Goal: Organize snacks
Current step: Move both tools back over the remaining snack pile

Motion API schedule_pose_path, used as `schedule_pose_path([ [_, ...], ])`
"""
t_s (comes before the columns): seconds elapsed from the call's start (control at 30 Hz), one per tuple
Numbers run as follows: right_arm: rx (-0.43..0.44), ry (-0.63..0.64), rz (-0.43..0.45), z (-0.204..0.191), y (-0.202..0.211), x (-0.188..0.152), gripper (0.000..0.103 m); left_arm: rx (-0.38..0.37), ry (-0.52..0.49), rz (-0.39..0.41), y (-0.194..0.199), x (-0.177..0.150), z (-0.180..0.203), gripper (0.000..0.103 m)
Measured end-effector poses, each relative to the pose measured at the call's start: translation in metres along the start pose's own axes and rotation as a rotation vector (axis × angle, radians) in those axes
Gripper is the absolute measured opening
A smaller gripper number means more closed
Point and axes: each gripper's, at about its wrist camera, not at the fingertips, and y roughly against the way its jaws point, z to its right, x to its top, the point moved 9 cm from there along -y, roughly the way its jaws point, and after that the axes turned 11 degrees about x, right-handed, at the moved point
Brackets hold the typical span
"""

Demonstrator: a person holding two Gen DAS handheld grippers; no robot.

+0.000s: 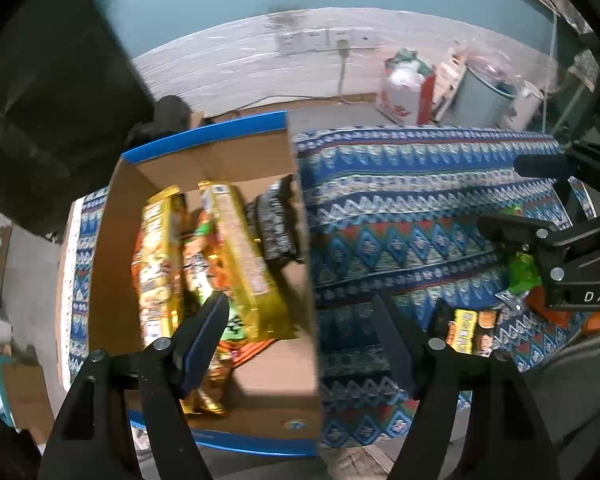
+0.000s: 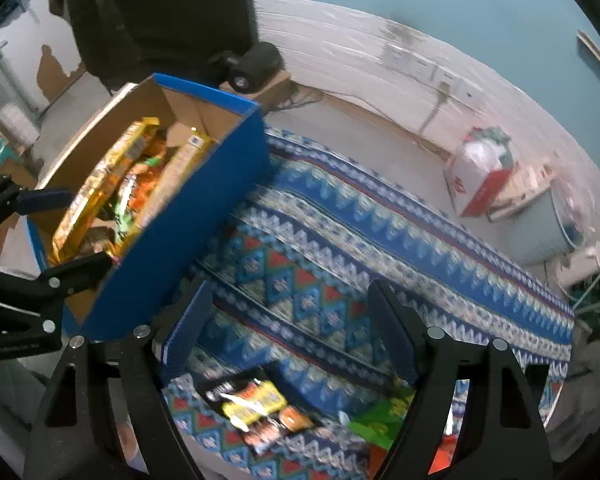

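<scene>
A blue cardboard box (image 1: 112, 216) (image 2: 204, 208) stands at the left of a patterned cloth. It holds gold snack packets (image 1: 240, 256) (image 2: 100, 184), an orange and green packet (image 1: 204, 240) and a dark packet (image 1: 276, 220). My left gripper (image 1: 300, 312) is open and empty over the box's right wall. My right gripper (image 2: 288, 300) is open and empty above the cloth; it also shows in the left wrist view (image 1: 512, 196). A black and yellow packet (image 2: 252, 404) (image 1: 466, 330) and a green packet (image 2: 380, 416) (image 1: 522, 270) lie on the cloth below it.
The patterned cloth (image 1: 400, 200) (image 2: 380, 240) covers the table. On the floor behind stand a white and red bag (image 1: 404, 88) (image 2: 480, 172) and a grey bin (image 1: 488, 92). Wall sockets with a cable (image 1: 324, 40) are on the far wall.
</scene>
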Motion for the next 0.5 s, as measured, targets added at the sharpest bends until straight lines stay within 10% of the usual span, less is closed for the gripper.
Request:
schedule_pose_path([
  [0.5, -0.061, -0.121, -0.025, 0.077, 0.029, -0.066, 0.08, -0.046, -0.155, -0.03, 0.004, -0.006, 0.087, 0.078],
])
